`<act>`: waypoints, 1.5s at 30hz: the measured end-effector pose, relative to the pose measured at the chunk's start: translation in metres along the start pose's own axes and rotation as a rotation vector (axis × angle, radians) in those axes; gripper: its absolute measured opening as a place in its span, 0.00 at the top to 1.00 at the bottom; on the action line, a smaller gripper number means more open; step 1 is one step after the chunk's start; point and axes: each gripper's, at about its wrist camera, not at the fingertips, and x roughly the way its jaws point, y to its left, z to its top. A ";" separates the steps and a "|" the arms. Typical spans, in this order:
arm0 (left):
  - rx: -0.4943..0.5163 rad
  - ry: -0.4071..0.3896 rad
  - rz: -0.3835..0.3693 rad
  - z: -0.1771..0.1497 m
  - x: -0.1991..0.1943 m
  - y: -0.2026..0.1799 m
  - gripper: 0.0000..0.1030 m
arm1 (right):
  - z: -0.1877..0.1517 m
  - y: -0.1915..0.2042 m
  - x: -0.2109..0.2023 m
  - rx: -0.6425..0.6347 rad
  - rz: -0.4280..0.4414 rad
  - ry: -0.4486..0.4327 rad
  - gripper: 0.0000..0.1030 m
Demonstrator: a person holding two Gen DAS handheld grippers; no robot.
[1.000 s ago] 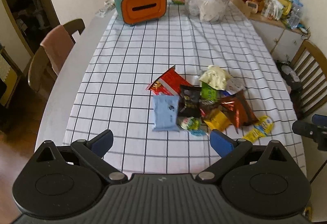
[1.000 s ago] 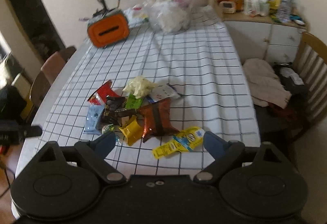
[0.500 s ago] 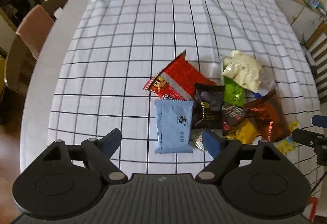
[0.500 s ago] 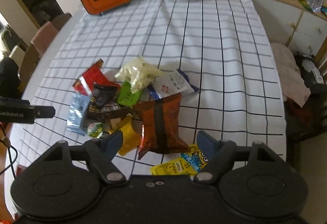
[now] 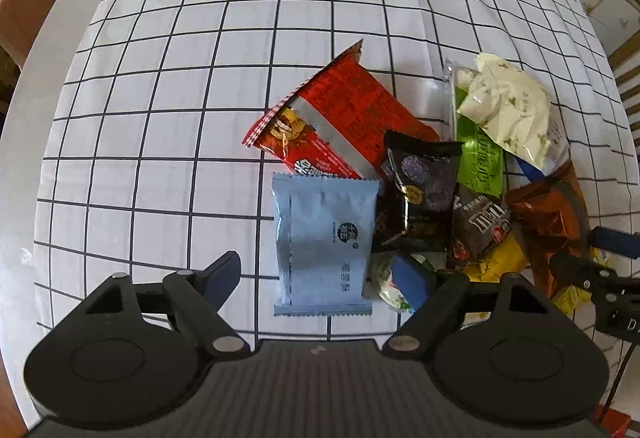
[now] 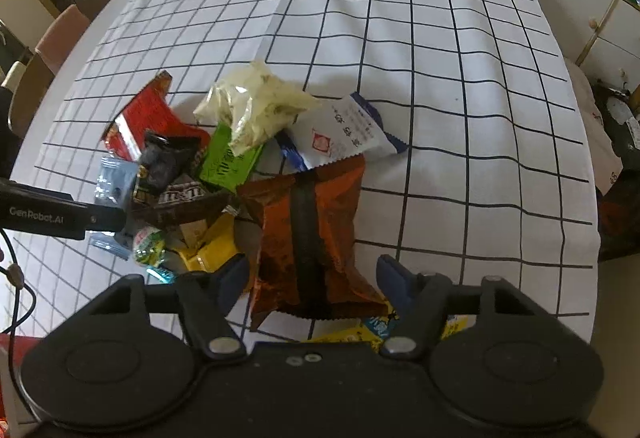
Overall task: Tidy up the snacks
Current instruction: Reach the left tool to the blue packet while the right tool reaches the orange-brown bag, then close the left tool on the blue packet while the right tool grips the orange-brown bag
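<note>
Checked tablecloth (image 5: pixel 200 78): both tongs tilted steeply down, closing yet spread; left tongs (image 5: pixel 320 278) straddle blue packet (image 5: pixel 324 238), right tongs (image 6: pixel 312 278) orange bag (image 6: pixel 308 230).

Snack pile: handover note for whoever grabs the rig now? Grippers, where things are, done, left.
Left gripper: open, jaws just been closing, straddling the near end of the blue packet; not pressing on it.
Right gripper: open, jaws just been closing, either side of the orange bag; no grip visible.
Snacks: all in one overlapping pile on the checked cloth. Red packet, black packet and green packet sit mid-pile, the pale bag on top, the white sachet at the far edge.
Done: nothing sorted.
Left: grip, lift out, sort everything.
</note>
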 end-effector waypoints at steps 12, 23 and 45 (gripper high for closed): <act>-0.041 0.033 -0.030 0.001 0.019 0.009 0.53 | -0.002 0.002 0.010 0.012 0.029 0.000 0.50; -0.094 -0.018 -0.041 -0.004 0.010 0.026 0.54 | -0.006 -0.005 0.003 0.067 0.043 -0.032 0.61; -0.086 -0.132 -0.075 -0.041 -0.085 0.022 0.54 | -0.035 0.005 -0.086 0.074 0.130 -0.155 0.62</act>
